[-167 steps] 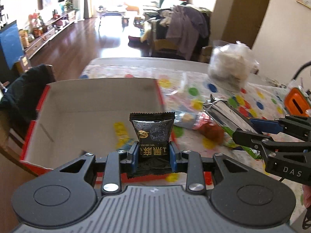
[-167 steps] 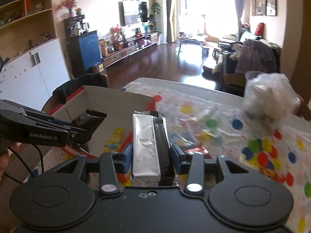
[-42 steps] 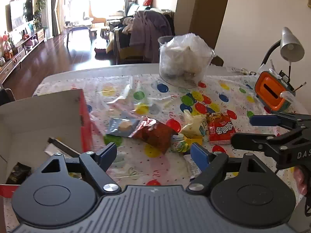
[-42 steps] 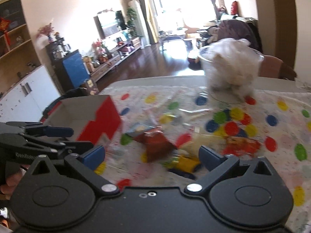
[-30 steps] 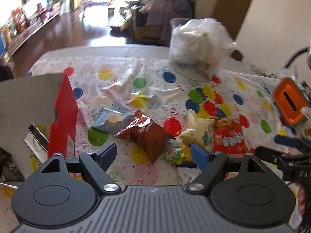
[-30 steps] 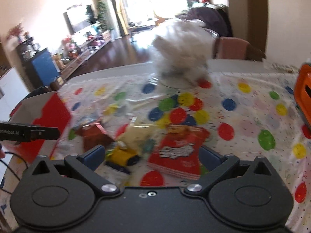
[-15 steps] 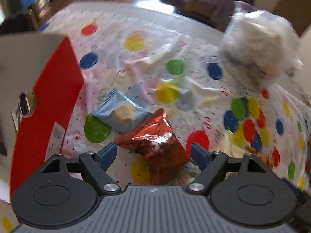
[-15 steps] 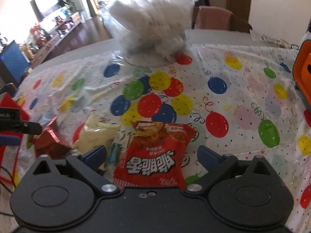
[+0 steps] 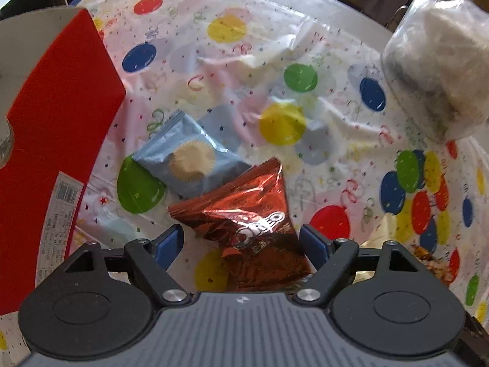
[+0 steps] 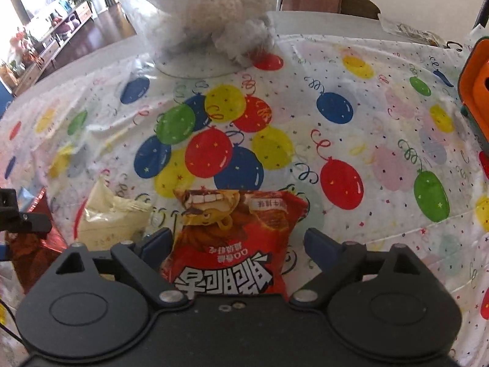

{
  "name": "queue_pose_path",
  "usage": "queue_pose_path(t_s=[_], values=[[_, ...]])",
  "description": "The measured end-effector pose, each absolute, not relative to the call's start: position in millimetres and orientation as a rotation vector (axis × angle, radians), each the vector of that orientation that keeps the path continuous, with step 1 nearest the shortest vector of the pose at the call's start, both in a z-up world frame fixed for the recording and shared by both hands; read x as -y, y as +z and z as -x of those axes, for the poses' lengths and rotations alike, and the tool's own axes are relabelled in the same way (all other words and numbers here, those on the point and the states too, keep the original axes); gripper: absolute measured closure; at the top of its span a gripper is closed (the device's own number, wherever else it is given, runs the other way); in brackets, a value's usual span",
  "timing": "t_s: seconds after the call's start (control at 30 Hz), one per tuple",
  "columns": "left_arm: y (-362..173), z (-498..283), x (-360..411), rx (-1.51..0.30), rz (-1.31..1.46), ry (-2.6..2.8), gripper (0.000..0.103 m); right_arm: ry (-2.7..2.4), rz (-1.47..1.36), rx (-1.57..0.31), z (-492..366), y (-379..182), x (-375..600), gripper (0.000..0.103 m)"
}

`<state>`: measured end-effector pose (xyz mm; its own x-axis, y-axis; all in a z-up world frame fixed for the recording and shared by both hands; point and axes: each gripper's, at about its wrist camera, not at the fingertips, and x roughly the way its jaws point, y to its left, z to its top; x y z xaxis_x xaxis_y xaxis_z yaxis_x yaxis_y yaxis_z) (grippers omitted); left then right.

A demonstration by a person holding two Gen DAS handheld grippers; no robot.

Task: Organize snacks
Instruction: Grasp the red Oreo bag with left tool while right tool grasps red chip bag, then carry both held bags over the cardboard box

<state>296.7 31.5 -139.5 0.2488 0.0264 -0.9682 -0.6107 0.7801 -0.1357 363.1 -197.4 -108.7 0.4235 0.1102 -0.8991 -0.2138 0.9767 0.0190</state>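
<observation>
Both jaws stand wide, gripping nothing. Left gripper [image 9: 243, 241] straddles the foil pack [image 9: 249, 217], a blue packet [image 9: 189, 159] at its 11 o'clock, the box [image 9: 58, 116] at 9. Right gripper's [image 10: 237, 244] jaws have just been closing around the red bag [image 10: 235, 238], pads not touching; a cream pouch [image 10: 111, 217] lies at 9 o'clock.

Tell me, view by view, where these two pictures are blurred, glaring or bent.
Left wrist view: fisheye bends the red box wall; glare streaks the shiny red packet; the plastic bag at top right is smeared. Right wrist view: the plastic bag up top is blurred and washed out, the red snack bag print stays sharp, and the corners go dark.
</observation>
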Motion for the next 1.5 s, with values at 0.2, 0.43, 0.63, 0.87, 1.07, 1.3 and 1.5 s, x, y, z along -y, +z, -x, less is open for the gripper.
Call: queue_pose_path(t_s=[0.2, 0.43, 0.63, 0.87, 1.07, 1.3, 1.5], values=[[-146, -293, -30, -1.261, 0.572, 0.445, 0.028, 0.218, 0.113, -1.112, -362, -112, 194, 0.025], [-142, -286, -27, -1.232, 0.562, 0.411, 0.052, 0.216, 0.111, -1.097, -359, -110, 194, 0.032], [-142, -276, -26, -1.213, 0.541, 0.368, 0.054, 0.219, 0.095, -1.088, -351, -107, 199, 0.033], [-130, -257, -21, -1.189, 0.513, 0.313, 0.054, 0.241, 0.077, -1.065, -332, -90, 211, 0.033], [-108, -237, -15, -1.146, 0.487, 0.272, 0.054, 0.276, 0.053, -1.03, -309, -65, 217, 0.033], [-75, -205, -14, -1.082, 0.456, 0.212, 0.054, 0.353, 0.036, -0.985, -276, -31, 209, 0.033], [-44, -174, -20, -1.024, 0.403, 0.18, 0.054, 0.426, 0.041, -0.951, -249, -5, 188, 0.033]])
